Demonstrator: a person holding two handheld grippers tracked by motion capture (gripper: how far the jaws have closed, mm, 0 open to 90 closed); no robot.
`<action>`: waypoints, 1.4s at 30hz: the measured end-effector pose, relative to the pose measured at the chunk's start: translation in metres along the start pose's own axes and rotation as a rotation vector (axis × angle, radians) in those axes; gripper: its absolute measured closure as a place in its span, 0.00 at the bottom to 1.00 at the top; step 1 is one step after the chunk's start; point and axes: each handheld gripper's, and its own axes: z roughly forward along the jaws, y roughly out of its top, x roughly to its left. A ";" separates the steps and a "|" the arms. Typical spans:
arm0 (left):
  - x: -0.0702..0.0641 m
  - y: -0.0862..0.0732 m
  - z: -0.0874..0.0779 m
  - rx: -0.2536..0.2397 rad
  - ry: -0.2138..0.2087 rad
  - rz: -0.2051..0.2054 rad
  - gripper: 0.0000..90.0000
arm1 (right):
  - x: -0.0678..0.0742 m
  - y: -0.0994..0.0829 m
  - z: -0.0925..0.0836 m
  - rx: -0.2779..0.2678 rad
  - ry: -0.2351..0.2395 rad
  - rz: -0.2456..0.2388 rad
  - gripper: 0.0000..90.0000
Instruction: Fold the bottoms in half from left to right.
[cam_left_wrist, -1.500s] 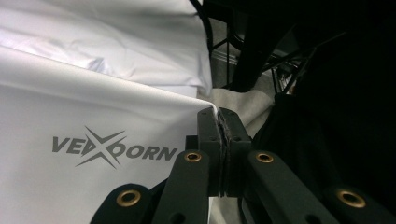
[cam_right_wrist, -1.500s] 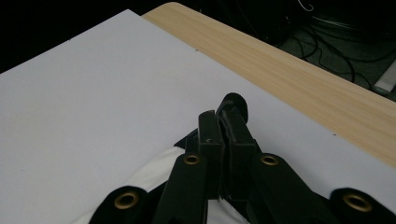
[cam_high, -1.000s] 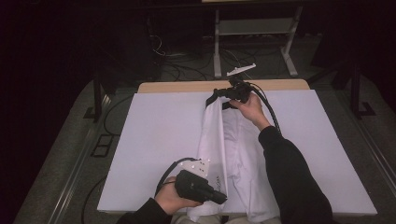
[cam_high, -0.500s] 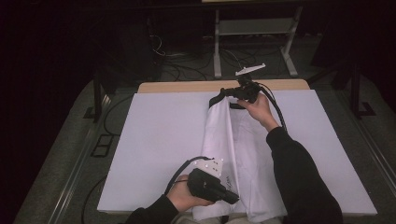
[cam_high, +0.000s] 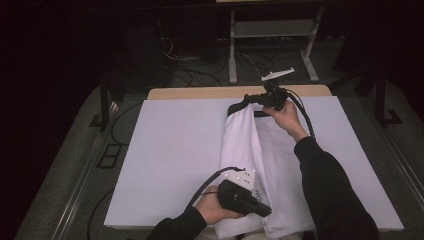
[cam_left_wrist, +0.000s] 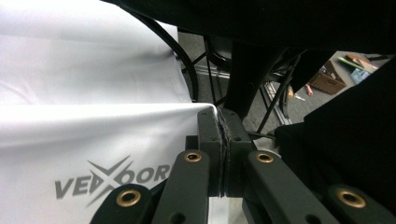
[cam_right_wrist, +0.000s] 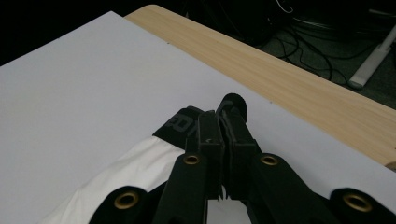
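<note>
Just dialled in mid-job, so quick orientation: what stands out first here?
A white garment is stretched lengthwise over the white table cover, right of middle. The right gripper pinches its black waistband at the far edge; the left gripper clamps the near end beside a grey logo.

Grey print on the white garment reads "VEXOOR", then is cut off.

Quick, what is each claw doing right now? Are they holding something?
Left claw: closed, pinching the near edge of the white garment.
Right claw: closed, pinching the garment's black waistband at the far end.
</note>
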 end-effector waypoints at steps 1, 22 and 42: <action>0.001 0.001 0.003 0.001 -0.002 0.003 0.98 | -0.001 -0.001 -0.001 0.002 -0.002 0.000 0.95; 0.013 0.017 0.054 -0.023 -0.024 0.023 0.98 | -0.024 -0.013 -0.019 0.007 -0.008 0.004 0.95; 0.026 0.036 0.095 -0.037 -0.041 0.025 0.98 | -0.043 -0.026 -0.033 0.020 -0.018 0.025 0.95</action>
